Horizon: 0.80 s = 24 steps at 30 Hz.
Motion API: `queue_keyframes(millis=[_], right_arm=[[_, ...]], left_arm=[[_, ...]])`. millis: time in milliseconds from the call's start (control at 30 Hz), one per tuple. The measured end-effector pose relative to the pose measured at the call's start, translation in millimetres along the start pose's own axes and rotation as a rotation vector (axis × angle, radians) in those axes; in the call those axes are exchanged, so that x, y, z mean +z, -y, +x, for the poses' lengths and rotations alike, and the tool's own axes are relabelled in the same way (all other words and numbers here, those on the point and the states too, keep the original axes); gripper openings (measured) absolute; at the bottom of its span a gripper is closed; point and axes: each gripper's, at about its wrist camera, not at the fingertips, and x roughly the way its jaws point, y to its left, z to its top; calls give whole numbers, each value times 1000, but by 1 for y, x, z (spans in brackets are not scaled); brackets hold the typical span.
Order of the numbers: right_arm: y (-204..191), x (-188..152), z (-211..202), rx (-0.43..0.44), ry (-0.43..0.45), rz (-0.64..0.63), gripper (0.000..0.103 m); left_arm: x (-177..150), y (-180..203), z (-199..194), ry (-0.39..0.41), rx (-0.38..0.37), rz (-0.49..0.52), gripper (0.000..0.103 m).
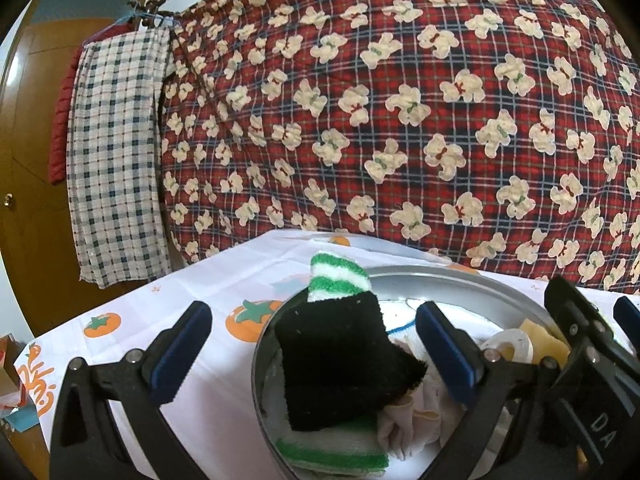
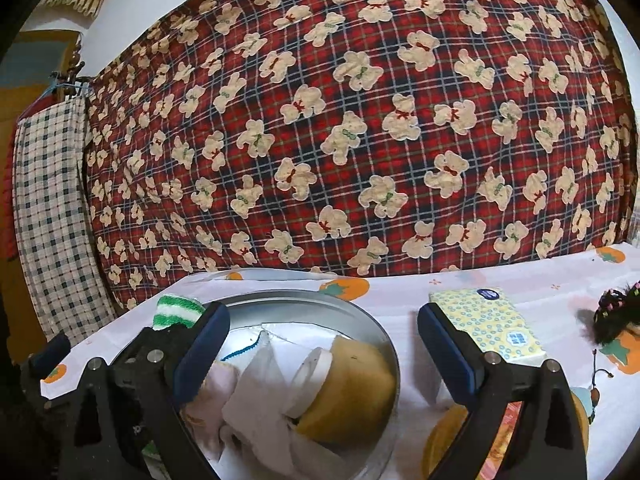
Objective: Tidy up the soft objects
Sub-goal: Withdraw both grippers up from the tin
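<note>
I find both tools spread wide and empty. My left gripper [image 1: 312, 354] hangs over the metal tin [image 1: 460, 276], where the black and green sock [image 1: 340, 344] lies draped on the cloths, gathered there for tidiness. My right gripper [image 2: 322, 348] straddles the tin's rim; the tissue pack [image 2: 486, 322] waits just beside it.

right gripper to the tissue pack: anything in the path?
Nothing visible. The right gripper has its jaws open, and the tissue pack lies flat on the tablecloth just ahead of the right-hand jaw. The metal basin sits off to the left, and the dark hair tie to the right.
</note>
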Motion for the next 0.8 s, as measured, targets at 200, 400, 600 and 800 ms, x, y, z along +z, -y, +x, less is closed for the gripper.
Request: queue_keyframes(millis=[200,400,600,800], right_arm=[[5,-1,-7,-16,7,6,97],[6,-2,-17,-23,19,-16,97],[11,-2,-25,-32,27,-26,97],[19,-3,-39,-34,44,-45,97]], left_arm=[[0,-1,-2,-9,1,-6,103],[-4,4,-11,-16,-16,3,103],[-8,6,-26,-11,-15,-4,103],[-12,13,-38,-5,-25,11,103]])
